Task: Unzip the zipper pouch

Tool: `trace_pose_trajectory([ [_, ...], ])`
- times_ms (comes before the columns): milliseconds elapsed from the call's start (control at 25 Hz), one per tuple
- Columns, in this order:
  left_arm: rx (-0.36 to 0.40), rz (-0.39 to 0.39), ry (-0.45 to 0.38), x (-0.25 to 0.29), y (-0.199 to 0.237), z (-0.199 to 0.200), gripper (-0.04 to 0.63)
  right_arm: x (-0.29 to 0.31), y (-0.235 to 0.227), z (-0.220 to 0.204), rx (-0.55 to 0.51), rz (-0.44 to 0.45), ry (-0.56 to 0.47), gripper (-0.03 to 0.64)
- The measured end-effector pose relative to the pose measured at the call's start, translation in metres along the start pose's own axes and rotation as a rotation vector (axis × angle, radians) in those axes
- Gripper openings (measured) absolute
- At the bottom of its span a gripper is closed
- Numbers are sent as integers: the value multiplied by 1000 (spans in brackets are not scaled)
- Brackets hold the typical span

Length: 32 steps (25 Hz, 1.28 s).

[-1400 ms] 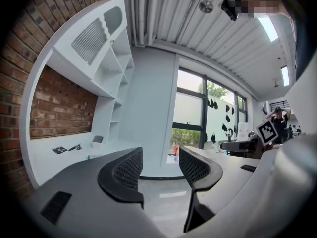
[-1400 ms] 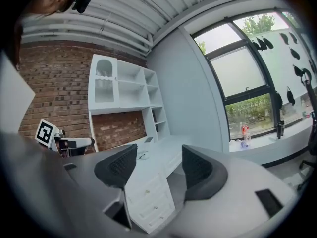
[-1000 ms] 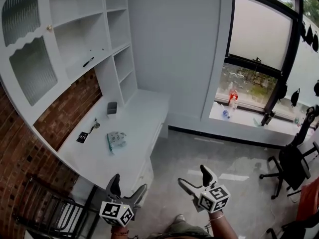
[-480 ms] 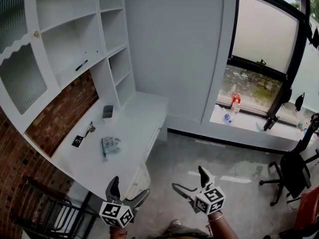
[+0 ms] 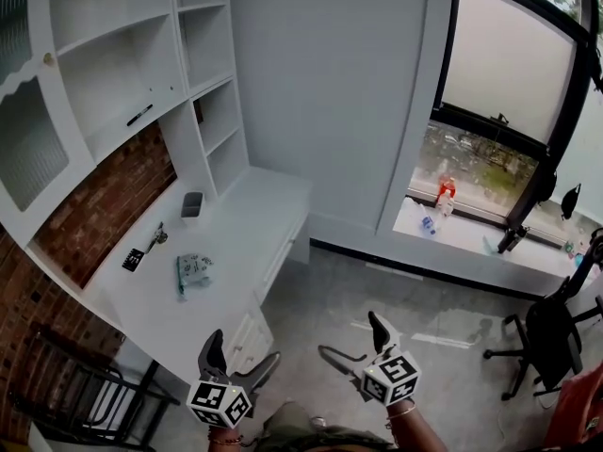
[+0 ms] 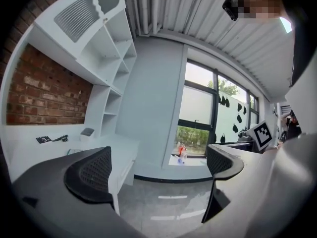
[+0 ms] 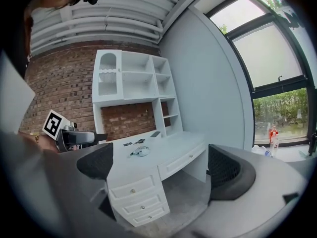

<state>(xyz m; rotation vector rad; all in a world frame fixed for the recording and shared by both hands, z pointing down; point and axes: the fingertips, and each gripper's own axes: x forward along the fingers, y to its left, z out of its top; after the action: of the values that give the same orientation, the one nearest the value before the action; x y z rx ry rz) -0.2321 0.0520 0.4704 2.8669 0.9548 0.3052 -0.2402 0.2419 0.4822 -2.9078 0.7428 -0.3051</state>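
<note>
Grey floor [image 5: 415,299] lay open before us, bare from the desk [image 5: 236,243] front edge across to the office chair [image 5: 551,332] at the right. Nearest, our left gripper [image 5: 242,351] and right gripper [image 5: 350,337] hung over that floor, both claws released; their jaws had just been opening, with nothing between them. Farther off, the zipper pouch [image 5: 193,271] lay mid-desk, back from the front edge and well apart from both grippers. The right gripper view showed stacked drawers [image 7: 136,197] under that edge, which the left gripper view did not.
</note>
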Motion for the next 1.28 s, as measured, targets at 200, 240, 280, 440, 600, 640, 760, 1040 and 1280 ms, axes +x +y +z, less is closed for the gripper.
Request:
trace_pose_trajectory([
  [200,-40,65,-40,0,16,8,569,11,-8,-3,27,70,32,569],
  [240,-51,85,-45,1,22,10,569,16,-9,-5,28,81,46,569],
  [280,-56,105,-44,2,28,10,569,21,-10,-8,24,87,55,568],
  [440,-68,176,-22,10,56,1,569,45,-15,-13,-6,108,66,566],
  [600,-118,245,-33,34,92,2,569,82,-32,-4,-13,134,72,566],
  [640,-119,258,-37,43,100,5,569,91,-36,-1,-15,146,74,566],
  [760,-124,274,-47,75,122,16,569,122,-52,1,-24,171,103,566],
  [1040,-167,324,-59,148,180,35,568,219,-82,24,-42,249,151,565],
  [1280,-175,387,-72,192,234,53,568,298,-95,51,-21,325,133,565],
])
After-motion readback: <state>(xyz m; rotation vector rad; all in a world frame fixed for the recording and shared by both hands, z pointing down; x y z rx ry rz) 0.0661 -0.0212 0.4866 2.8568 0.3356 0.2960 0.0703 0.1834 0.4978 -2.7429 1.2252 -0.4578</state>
